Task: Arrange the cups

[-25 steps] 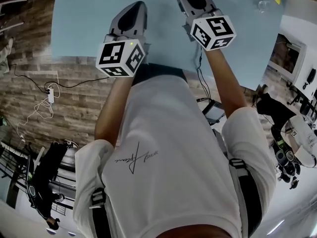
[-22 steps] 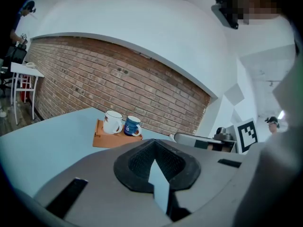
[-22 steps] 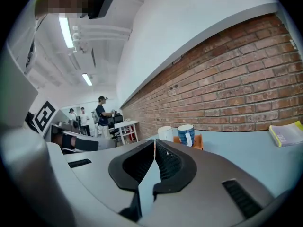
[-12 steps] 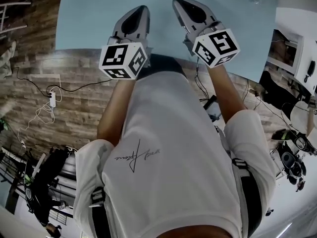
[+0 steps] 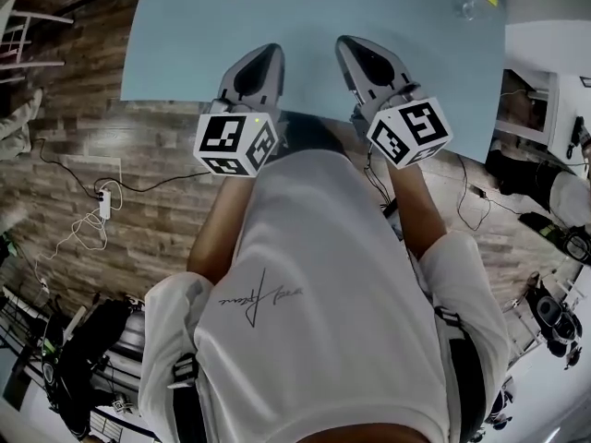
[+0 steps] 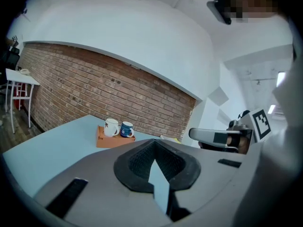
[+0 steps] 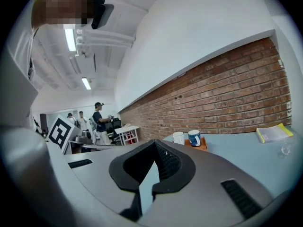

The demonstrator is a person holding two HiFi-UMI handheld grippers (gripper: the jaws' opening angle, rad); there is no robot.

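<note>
Both forearms reach forward from torso. Left gripper [image 5: 266, 55] and right gripper [image 5: 356, 46] side by side over table [image 5: 185, 35] near edge, pointing almost level toward table's far side. Both jaw pairs closed together, nothing held. White cup [image 6: 111, 126] and blue cup [image 6: 126, 129] side by side on wooden tray [image 6: 106, 141] at table's far edge. Blue cup's print and shirt [image 5: 314, 275] script unreadable.

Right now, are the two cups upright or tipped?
Upright: white cup and blue cup both stand on the orange tray, rims up.
</note>
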